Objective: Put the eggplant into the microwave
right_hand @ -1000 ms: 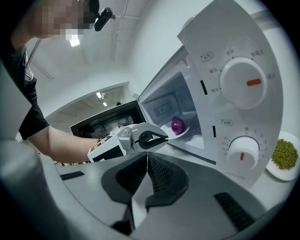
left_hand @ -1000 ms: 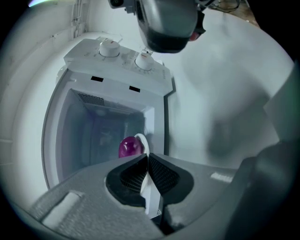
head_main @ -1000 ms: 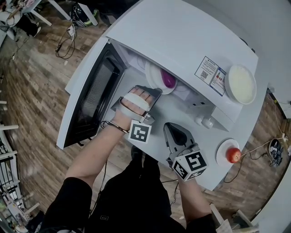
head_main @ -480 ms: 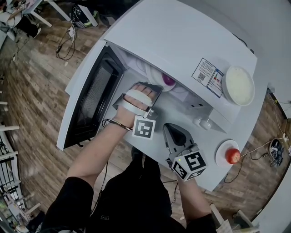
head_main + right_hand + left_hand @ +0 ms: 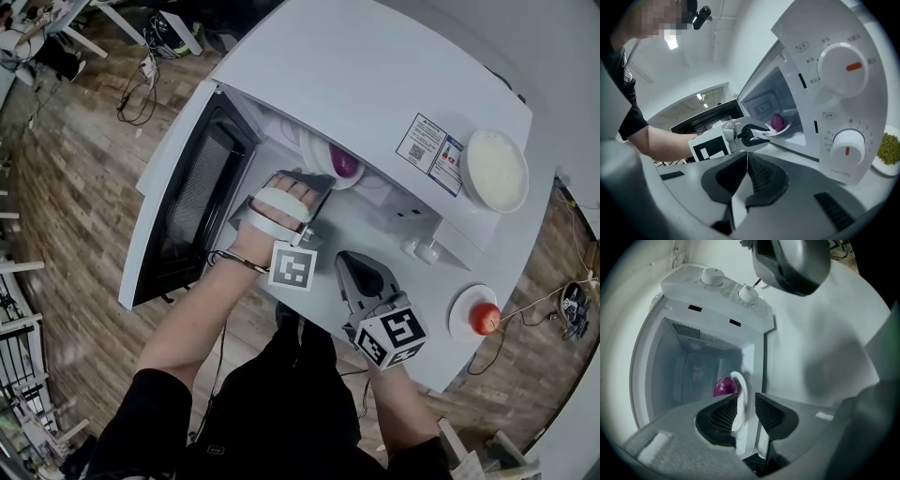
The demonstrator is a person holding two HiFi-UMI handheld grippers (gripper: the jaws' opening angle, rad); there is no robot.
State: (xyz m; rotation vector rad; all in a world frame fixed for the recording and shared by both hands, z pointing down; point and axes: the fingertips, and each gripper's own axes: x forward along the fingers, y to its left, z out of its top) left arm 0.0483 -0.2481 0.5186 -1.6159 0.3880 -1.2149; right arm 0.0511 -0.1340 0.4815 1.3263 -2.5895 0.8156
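The small purple eggplant (image 5: 345, 163) lies on a round white plate (image 5: 312, 150) inside the cavity of the white microwave (image 5: 375, 84), whose dark-windowed door (image 5: 187, 202) hangs wide open to the left; seen from the left gripper view, the eggplant sits behind the plate's raised rim, towards the back of the cavity.

The left gripper (image 5: 314, 180) reaches into the mouth of the microwave, and its jaws have just been opening; the near rim of the plate stands between them, close against the left pad, with a clear gap to the right pad, so the hold looks released rather than clamped. The right gripper (image 5: 361, 277) hovers above the white counter (image 5: 427, 309) in front of the control knobs, well apart from the plate, its jaws closed together on nothing.

The eggplant seems to be in place, so what remains is probably to draw the left gripper out and close the door. The main risk is in that withdrawal; the rim lies so near the left pad that a crooked pull, or a lift of the tips, could catch the plate and drag it towards the opening or tilt it; the eggplant is rounded and sits loose, so a tilt could roll it off. How close the plate's edge lies to the sill I cannot tell; if it overhangs, the closing door could strike it.
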